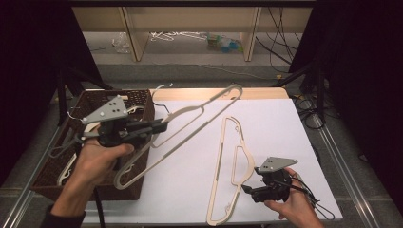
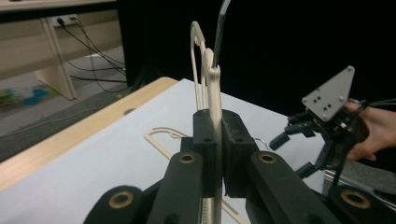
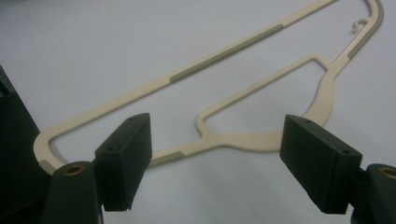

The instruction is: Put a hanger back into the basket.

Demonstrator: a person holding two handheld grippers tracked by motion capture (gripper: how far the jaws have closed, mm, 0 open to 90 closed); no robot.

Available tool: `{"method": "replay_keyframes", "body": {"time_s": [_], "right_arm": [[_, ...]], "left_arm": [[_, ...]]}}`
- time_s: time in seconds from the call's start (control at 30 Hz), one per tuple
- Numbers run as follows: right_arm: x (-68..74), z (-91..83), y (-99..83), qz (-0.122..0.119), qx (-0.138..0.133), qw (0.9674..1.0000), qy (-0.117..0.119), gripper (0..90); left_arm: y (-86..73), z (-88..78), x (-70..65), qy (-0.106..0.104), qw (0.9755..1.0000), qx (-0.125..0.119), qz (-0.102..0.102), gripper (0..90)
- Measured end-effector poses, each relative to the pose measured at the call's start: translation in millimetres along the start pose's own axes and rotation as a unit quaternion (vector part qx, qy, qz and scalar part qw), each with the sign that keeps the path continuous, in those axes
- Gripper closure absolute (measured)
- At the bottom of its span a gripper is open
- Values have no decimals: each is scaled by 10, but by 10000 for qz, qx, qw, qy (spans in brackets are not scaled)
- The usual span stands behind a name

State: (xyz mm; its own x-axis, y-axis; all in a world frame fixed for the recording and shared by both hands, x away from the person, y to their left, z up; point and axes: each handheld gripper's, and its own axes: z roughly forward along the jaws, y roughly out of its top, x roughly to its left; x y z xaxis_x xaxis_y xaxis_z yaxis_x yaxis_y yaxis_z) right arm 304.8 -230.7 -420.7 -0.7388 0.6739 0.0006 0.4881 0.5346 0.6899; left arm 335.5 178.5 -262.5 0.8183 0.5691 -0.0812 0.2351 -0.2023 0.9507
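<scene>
Near the desk's (image 1: 285,123) front edge, the right gripper (image 1: 249,190) spreads wide beside the flat hanger (image 1: 223,166). Further left, the left gripper (image 1: 161,127) clamps a raised hanger (image 1: 190,124) above the basket (image 1: 138,97). The left gripper view shows it edge-on.

We see two cream hangers (image 1: 183,126) (image 1: 228,166) with grey ribbed strips, a white desk (image 1: 280,128), a dark brown woven basket (image 1: 138,97), and black fingers (image 3: 123,158).

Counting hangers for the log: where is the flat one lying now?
High view: the flat hanger lies on the white table, right of centre, beside the open right gripper.
</scene>
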Motion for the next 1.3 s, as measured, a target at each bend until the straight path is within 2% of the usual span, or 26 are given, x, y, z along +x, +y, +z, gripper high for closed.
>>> {"method": "replay_keyframes", "body": {"time_s": [0.1, 0.17, 0.33, 0.4, 0.6, 0.73, 0.8, 0.9, 0.97, 1.13, 1.2, 1.3], "right_arm": [[18, 11, -7, 77, 92, 9999, 50, 263], [12, 17, -12, -14, 137, 9999, 54, 264], [16, 24, -12, -23, 150, 9999, 64, 264], [20, 39, -19, 4, 118, 9999, 69, 264], [4, 36, -23, 19, 171, 9998, 66, 265], [12, 51, -29, 39, 123, 9999, 44, 267], [19, 38, -19, 124, 248, 9996, 98, 253], [19, 60, -28, 31, 126, 9999, 16, 242], [17, 49, -22, 47, 208, 9998, 64, 242], [13, 57, -29, 44, 206, 9998, 61, 239], [17, 57, -27, 40, 200, 9998, 60, 239], [12, 54, -25, 31, 218, 9997, 72, 240]], "left_arm": [[54, -118, 104, 222, 9997, 35, 6, 856], [64, -197, 188, 380, 9993, 59, -2, 856], [38, -403, 438, 707, 9974, 58, -140, 856], [4, -483, 558, 859, 9963, 57, -62, 856], [-188, -762, 892, 1318, 9912, 74, -59, 856], [-365, -913, 1050, 1582, 9872, 110, -169, 856], [-449, -971, 1119, 1677, 9855, 131, -202, 856], [-567, -1037, 1210, 1785, 9835, 171, -216, 856], [-641, -1066, 1268, 1838, 9826, 196, -207, 856], [-797, -1095, 1382, 1978, 9795, 238, -309, 856], [-847, -1091, 1414, 1959, 9797, 253, -332, 856], [-903, -1084, 1457, 1914, 9806, 351, -218, 856]]}}
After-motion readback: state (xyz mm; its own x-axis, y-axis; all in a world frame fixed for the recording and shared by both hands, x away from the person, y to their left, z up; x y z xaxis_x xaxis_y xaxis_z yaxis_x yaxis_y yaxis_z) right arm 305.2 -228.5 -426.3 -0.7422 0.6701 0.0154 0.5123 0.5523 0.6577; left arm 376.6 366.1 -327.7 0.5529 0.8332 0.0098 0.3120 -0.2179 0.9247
